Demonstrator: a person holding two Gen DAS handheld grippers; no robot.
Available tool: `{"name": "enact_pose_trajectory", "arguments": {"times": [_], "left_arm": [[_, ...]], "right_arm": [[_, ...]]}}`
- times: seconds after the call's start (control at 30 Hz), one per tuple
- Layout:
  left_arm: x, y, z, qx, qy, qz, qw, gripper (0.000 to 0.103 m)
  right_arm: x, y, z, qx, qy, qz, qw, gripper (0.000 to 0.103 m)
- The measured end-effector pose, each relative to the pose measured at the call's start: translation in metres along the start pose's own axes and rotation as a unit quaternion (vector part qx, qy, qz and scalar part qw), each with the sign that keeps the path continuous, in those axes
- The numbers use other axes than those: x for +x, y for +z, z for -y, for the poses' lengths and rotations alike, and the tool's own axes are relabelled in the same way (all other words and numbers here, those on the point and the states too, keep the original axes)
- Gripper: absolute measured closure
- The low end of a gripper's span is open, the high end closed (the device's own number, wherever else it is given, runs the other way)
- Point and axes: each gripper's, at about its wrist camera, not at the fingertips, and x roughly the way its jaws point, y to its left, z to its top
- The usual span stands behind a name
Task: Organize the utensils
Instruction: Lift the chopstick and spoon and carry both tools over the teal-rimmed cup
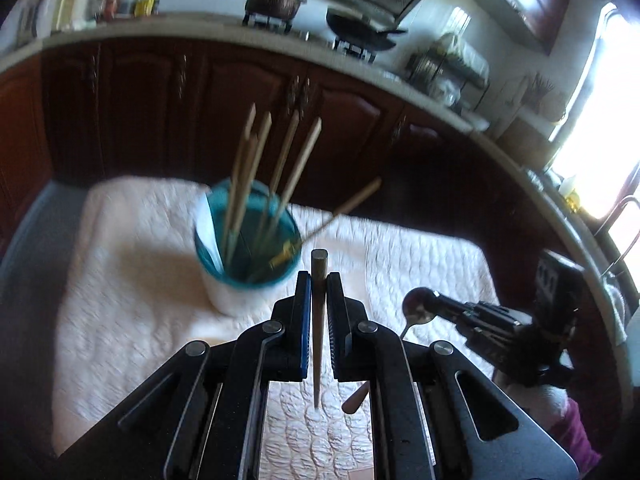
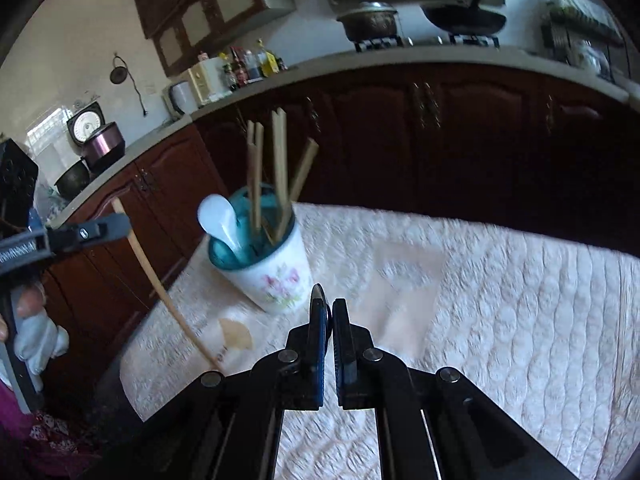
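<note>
Chopstick [image 1: 319, 320] sits pinched between the pads of the left tool [image 1: 319, 280], its blunt end poking up past the fingertips and its thin end pointing back down under the tool. In the right wrist view the same chopstick [image 2: 160, 280] slants from about 10 o'clock down toward 7 o'clock, gripped near its top by the left tool [image 2: 94, 232] at the 9 o'clock edge.

At about 11 o'clock from the left tool stands the cup [image 1: 240, 280], white outside with a teal inside, on a pale quilted cloth [image 1: 420, 260] covering the desk. Several chopsticks [image 1: 280, 160] stand in it leaning apart, and one leans far out toward 2 o'clock. A white spoon [image 2: 222, 220] rests in the cup at its 9 o'clock side, and pink flowers show on the cup's wall [image 2: 280, 280].

The right tool [image 2: 328, 312] has its pads pressed nearly together on a thin dark metal piece that shows between them. From the left wrist view, the right tool [image 1: 430, 306] at 3 o'clock grips a metal spoon [image 1: 416, 308], bowl up, handle hanging down toward the cloth. A tan wooden tip [image 1: 356, 400] lies on the cloth under the left tool.

Dark red cabinets [image 2: 440, 140] and a stove with pots [image 2: 420, 24] fill the background.
</note>
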Motion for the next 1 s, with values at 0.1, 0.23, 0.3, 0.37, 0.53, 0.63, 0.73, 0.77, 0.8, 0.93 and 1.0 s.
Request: {"name": "enact_pose_trajectory", "arguments": {"times": [0.1, 0.23, 0.3, 0.37, 0.53, 0.63, 0.73, 0.77, 0.8, 0.93, 1.0], "left_arm": [[-0.019, 0.021, -0.002, 0.004, 0.004, 0.021, 0.9998, 0.097], [-0.044, 0.052, -0.007, 0.010, 0.021, 0.057, 0.9981, 0.097], [-0.051, 0.067, -0.009, 0.015, 0.036, 0.074, 0.9965, 0.097], [-0.055, 0.082, -0.013, 0.017, 0.053, 0.093, 0.9942, 0.097], [-0.046, 0.103, -0.020, 0.024, 0.099, 0.124, 0.9871, 0.097], [-0.031, 0.107, -0.026, 0.027, 0.115, 0.127, 0.9848, 0.097], [-0.012, 0.110, -0.033, 0.025, 0.126, 0.125, 0.9838, 0.097], [-0.008, 0.110, -0.034, 0.025, 0.128, 0.125, 0.9835, 0.097], [-0.001, 0.109, -0.036, 0.025, 0.131, 0.123, 0.9834, 0.097], [0.022, 0.104, -0.042, 0.021, 0.133, 0.108, 0.9850, 0.097], [0.033, 0.100, -0.045, 0.021, 0.134, 0.098, 0.9859, 0.097]], "right_arm": [[-0.002, 0.018, -0.013, -0.010, 0.001, 0.015, 1.000, 0.100], [-0.001, 0.044, -0.031, -0.024, -0.006, 0.039, 0.999, 0.100], [0.000, 0.054, -0.039, -0.028, -0.010, 0.050, 0.998, 0.100], [0.006, 0.068, -0.049, -0.036, -0.019, 0.059, 0.997, 0.100], [0.026, 0.094, -0.072, -0.068, -0.049, 0.074, 0.994, 0.100], [0.041, 0.105, -0.084, -0.092, -0.073, 0.078, 0.990, 0.100], [0.055, 0.111, -0.090, -0.108, -0.090, 0.078, 0.987, 0.100], [0.060, 0.112, -0.092, -0.113, -0.098, 0.077, 0.986, 0.100], [0.066, 0.112, -0.093, -0.117, -0.104, 0.076, 0.985, 0.100], [0.086, 0.108, -0.092, -0.125, -0.113, 0.062, 0.984, 0.100], [0.094, 0.103, -0.091, -0.129, -0.113, 0.052, 0.984, 0.100]]}}
